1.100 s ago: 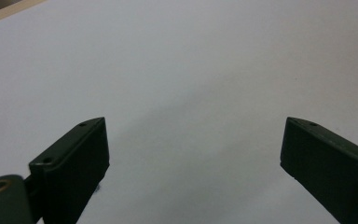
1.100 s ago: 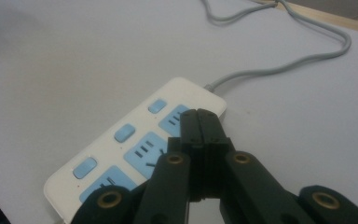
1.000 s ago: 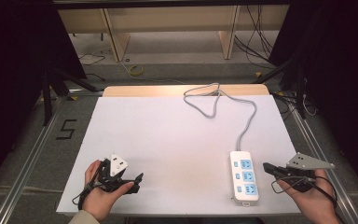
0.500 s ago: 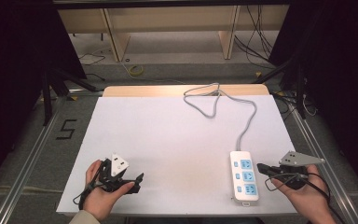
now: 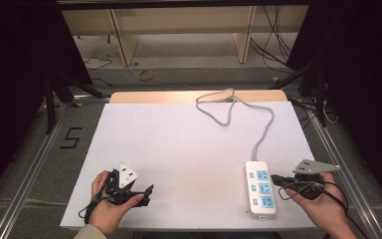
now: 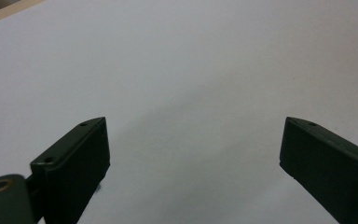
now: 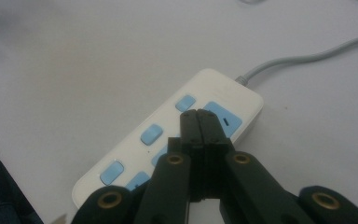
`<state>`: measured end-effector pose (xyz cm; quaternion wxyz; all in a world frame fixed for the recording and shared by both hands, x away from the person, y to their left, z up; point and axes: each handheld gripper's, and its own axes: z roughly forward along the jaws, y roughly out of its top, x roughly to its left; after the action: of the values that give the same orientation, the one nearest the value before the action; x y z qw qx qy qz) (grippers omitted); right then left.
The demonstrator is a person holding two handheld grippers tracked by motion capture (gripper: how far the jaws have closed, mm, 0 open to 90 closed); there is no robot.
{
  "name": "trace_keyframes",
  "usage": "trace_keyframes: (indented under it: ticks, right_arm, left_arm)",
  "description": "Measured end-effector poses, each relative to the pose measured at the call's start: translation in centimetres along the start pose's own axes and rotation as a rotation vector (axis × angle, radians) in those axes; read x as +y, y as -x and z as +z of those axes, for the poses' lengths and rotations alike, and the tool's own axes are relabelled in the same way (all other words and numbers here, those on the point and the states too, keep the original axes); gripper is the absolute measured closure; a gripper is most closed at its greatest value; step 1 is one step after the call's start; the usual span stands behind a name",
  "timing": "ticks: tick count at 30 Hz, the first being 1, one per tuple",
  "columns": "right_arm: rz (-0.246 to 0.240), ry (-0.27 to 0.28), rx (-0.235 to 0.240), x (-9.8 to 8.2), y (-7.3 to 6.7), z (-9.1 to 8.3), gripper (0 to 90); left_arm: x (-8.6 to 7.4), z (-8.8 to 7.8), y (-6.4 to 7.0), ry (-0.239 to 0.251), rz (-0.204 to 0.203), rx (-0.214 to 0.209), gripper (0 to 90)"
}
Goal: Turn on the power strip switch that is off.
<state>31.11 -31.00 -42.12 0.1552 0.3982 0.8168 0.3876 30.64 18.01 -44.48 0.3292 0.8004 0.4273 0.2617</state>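
hovering at lower right of the high view, the right gripper [image 5: 277,179], jaws pressed together, points over the power strip [image 5: 260,189]; the left gripper [image 5: 146,191] stays spread at lower left.

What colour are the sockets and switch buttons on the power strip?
Light blue, set in the white power strip; clearest in the right gripper view.

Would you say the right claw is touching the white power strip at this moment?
Cannot tell. In the right gripper view the shut right claw overlaps the power strip, hiding any contact or gap beneath the tips.
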Motion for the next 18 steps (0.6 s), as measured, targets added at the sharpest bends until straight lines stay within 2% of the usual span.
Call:
trace_keyframes:
  ticks: [18]
  right_arm:
    - [0.005,-0.033,0.027,0.98,-0.45,0.89,90.0]
  left_arm:
    - [0.02,0.11,0.12,-0.002,0.003,-0.002,7.9]
